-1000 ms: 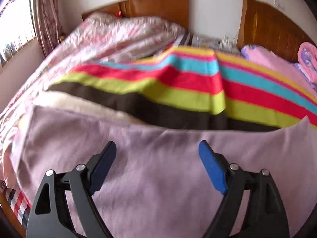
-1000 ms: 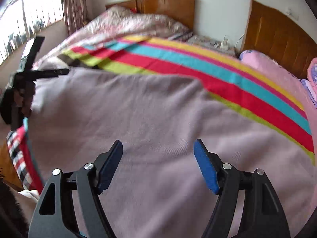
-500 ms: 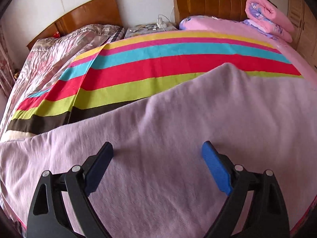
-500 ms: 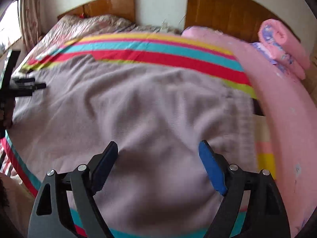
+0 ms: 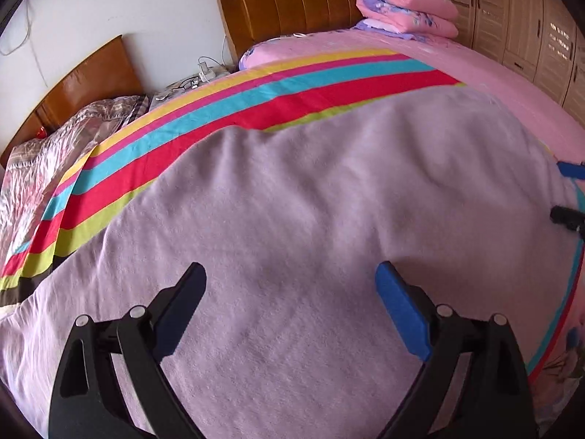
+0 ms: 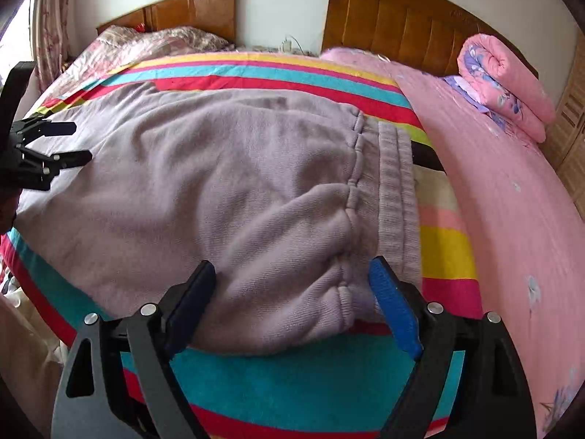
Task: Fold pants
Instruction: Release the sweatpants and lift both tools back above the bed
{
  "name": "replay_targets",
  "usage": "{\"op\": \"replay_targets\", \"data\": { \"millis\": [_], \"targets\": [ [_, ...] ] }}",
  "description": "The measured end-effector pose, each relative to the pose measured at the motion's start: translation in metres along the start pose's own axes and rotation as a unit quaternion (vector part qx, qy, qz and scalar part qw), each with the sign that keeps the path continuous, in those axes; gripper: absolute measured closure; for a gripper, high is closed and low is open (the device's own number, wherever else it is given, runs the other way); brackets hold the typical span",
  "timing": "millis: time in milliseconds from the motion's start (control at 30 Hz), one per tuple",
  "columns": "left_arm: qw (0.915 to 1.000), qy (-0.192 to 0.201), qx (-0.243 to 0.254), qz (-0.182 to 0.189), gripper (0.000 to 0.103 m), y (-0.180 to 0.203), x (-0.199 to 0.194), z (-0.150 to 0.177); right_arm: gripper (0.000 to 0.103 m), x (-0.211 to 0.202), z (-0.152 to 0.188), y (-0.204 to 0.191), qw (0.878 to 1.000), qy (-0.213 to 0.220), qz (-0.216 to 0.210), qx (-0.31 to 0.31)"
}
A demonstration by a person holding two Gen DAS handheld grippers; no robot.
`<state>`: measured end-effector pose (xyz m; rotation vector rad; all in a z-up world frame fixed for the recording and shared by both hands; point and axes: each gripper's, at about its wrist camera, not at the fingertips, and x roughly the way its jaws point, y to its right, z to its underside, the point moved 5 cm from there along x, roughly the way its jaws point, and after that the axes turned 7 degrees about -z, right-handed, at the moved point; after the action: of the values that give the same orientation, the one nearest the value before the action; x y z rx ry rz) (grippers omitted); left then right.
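Note:
Mauve fleece pants (image 5: pixel 310 219) lie spread flat on a striped blanket (image 5: pixel 256 95) on the bed. In the right wrist view the pants (image 6: pixel 219 168) show their ribbed waistband (image 6: pixel 396 190) at the right end. My left gripper (image 5: pixel 290 292) is open, just above the cloth, holding nothing. My right gripper (image 6: pixel 290 289) is open with its jaws on either side of the near waistband corner. The left gripper shows at the left edge of the right wrist view (image 6: pixel 55 142); the right gripper's tips show at the right edge of the left wrist view (image 5: pixel 568 192).
A pink bed (image 6: pixel 493 190) adjoins on the right, with a rolled pink quilt (image 6: pixel 501 84) by its wooden headboard (image 6: pixel 402 14). A floral quilt (image 5: pixel 44 168) lies on the left. Wardrobe doors (image 5: pixel 530 18) stand at far right. The bed's near edge is just below my grippers.
Both grippers swung right along the pants. The right gripper has come down to the waistband end, its jaws now around the near corner. Both stayed open.

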<state>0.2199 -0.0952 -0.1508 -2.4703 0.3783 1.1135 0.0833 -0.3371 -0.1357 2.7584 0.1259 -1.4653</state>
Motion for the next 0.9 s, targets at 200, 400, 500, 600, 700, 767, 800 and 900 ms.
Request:
{"op": "replay_targets", "data": {
  "millis": [200, 400, 500, 600, 700, 767, 800, 900],
  "targets": [
    [1.0000, -0.004, -0.005, 0.001, 0.004, 0.001, 0.009, 0.000, 0.020, 0.005, -0.029, -0.010, 1.000, 0.016, -0.003, -0.011],
    [0.9998, -0.008, -0.015, 0.008, 0.002, -0.004, 0.011, 0.000, 0.017, 0.014, -0.009, 0.003, 1.000, -0.012, -0.016, -0.003],
    [0.9996, -0.012, -0.022, 0.015, 0.001, -0.006, 0.013, -0.001, 0.017, 0.010, -0.014, 0.001, 1.000, -0.030, 0.003, -0.007],
    [0.9991, -0.017, -0.030, 0.025, 0.001, -0.009, 0.016, -0.001, 0.017, 0.003, -0.041, -0.008, 1.000, 0.007, -0.002, -0.004],
    [0.9988, -0.019, -0.036, 0.029, 0.001, -0.009, 0.017, -0.001, 0.016, 0.007, -0.078, -0.030, 0.999, 0.042, -0.025, -0.017],
    [0.9990, -0.016, -0.034, 0.026, 0.001, -0.008, 0.017, -0.001, 0.016, 0.024, -0.100, -0.048, 0.998, 0.042, -0.026, -0.047],
    [0.9991, -0.015, -0.033, 0.023, 0.001, -0.008, 0.016, -0.001, 0.015, 0.033, -0.106, -0.052, 0.998, 0.038, -0.027, -0.050],
    [0.9992, -0.012, -0.031, 0.020, 0.001, -0.007, 0.016, -0.001, 0.015, 0.071, -0.111, -0.053, 0.999, -0.006, -0.013, -0.043]
  ]
}}
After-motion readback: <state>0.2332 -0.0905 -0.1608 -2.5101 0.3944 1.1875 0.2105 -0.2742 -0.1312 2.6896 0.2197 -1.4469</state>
